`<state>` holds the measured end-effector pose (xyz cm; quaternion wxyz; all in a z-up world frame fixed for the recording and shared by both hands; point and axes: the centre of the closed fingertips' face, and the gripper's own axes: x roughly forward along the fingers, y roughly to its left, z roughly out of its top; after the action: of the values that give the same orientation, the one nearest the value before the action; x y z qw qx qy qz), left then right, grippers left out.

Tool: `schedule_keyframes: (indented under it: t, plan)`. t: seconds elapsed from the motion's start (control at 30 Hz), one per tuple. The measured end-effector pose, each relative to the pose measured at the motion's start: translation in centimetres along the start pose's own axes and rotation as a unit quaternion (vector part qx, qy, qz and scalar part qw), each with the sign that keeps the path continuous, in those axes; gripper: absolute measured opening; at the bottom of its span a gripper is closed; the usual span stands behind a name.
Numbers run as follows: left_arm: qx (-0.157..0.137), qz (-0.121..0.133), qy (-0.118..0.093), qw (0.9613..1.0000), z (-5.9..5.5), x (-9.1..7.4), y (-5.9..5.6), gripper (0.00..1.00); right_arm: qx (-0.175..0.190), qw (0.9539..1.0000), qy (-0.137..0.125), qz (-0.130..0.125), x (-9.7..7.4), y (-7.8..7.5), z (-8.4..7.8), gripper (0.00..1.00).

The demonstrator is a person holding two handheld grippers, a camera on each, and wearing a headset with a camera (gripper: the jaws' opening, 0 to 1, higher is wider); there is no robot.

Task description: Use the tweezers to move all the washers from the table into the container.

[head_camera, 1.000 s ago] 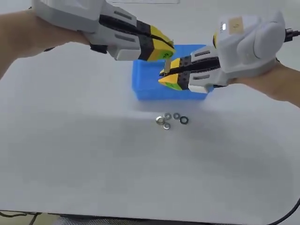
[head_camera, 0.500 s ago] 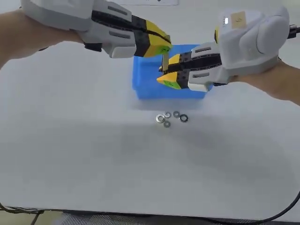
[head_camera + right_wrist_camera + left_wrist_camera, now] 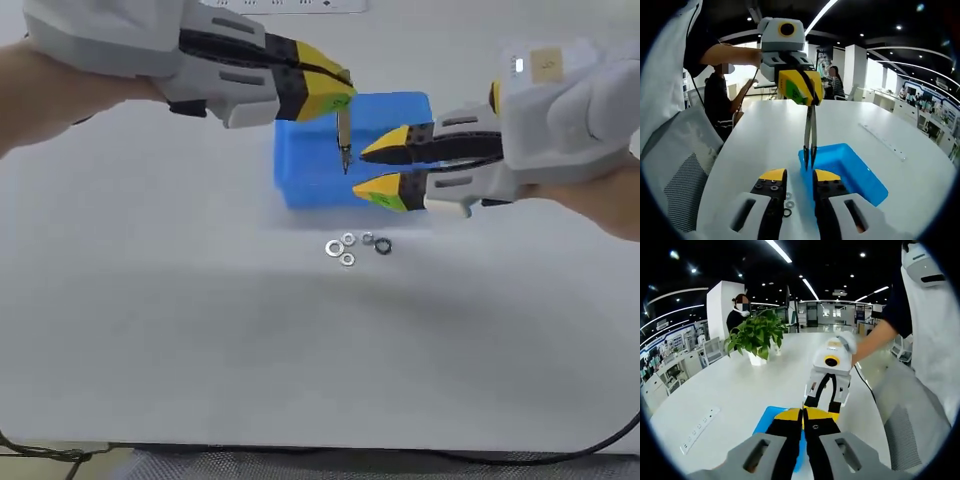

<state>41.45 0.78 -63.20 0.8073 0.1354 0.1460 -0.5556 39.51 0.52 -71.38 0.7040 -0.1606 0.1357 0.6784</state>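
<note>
Change: the right gripper point(image 3: 362, 168) has drawn back from the tweezers point(image 3: 343, 145), its jaws spread.
Left gripper point(image 3: 340, 92): pinches the tweezers alone, tips down over the container point(image 3: 305, 175).
Washers point(image 3: 355, 246): on the table point(image 3: 200, 330), just beside the container.
Meaning: handover looks done, and no washer has been picked yet.

free: table point(image 3: 200, 330) before washers point(image 3: 355, 246) | obstacles: container point(image 3: 305, 185) just behind; right tongs point(image 3: 360, 168) near

Left claw point(image 3: 803, 416), pinched together over the blue container point(image 3: 766, 421), faces the spread right claw point(image 3: 825, 401).
</note>
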Motion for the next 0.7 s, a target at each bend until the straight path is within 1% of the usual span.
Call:
schedule_keyframes:
  t: [0.07, 0.17, 0.23, 0.27, 0.3, 0.33, 0.43, 0.53, 0.63, 0.7]
  plan:
    - [0.000, 0.001, 0.001, 1.0000, -0.3, -0.1, -0.3, 0.05, 0.007, 0.9999, -0.012, -0.006, -0.7, 0.4, 0.3, 0.25]
    - [-0.009, 0.001, -0.002, 1.0000, -0.8, -0.3, -0.7, 0.05, 0.007, 0.9998, -0.013, -0.016, -1.4, 0.9, 0.2, 0.30]
    - [-0.018, 0.003, -0.003, 0.9998, -1.3, -0.2, -1.0, 0.05, 0.003, 0.9995, -0.014, -0.027, -1.8, 1.1, 0.2, 0.34]
    - [-0.017, 0.004, 0.002, 0.9998, -1.8, -0.2, -1.2, 0.05, 0.002, 0.9994, -0.014, -0.032, -2.0, 1.1, 0.2, 0.35]
    - [-0.016, 0.005, 0.006, 0.9998, -2.1, -0.2, -1.3, 0.05, -0.003, 0.9987, -0.013, -0.050, -2.3, 0.8, 0.2, 0.37]
    - [-0.015, 0.008, 0.008, 0.9998, -2.3, -0.3, -1.5, 0.05, -0.006, 0.9981, -0.015, -0.060, -2.5, 0.7, 0.2, 0.39]
    - [-0.018, 0.018, 0.004, 0.9997, -2.6, -0.5, -1.8, 0.05, 0.008, 0.9965, -0.025, -0.079, -3.2, 0.8, 0.5, 0.49]
    - [-0.021, 0.025, 0.002, 0.9995, -2.8, -0.6, -2.2, 0.05, 0.014, 0.9957, -0.028, -0.087, -3.8, 1.1, 0.4, 0.57]
    - [-0.024, 0.027, 0.001, 0.9994, -3.3, -0.4, -2.7, 0.05, 0.023, 0.9958, -0.024, -0.086, -4.0, 1.6, -0.1, 0.61]
    - [-0.027, 0.027, 0.001, 0.9993, -3.8, -0.2, -2.9, 0.05, 0.019, 0.9955, -0.013, -0.092, -4.2, 1.8, -0.8, 0.61]
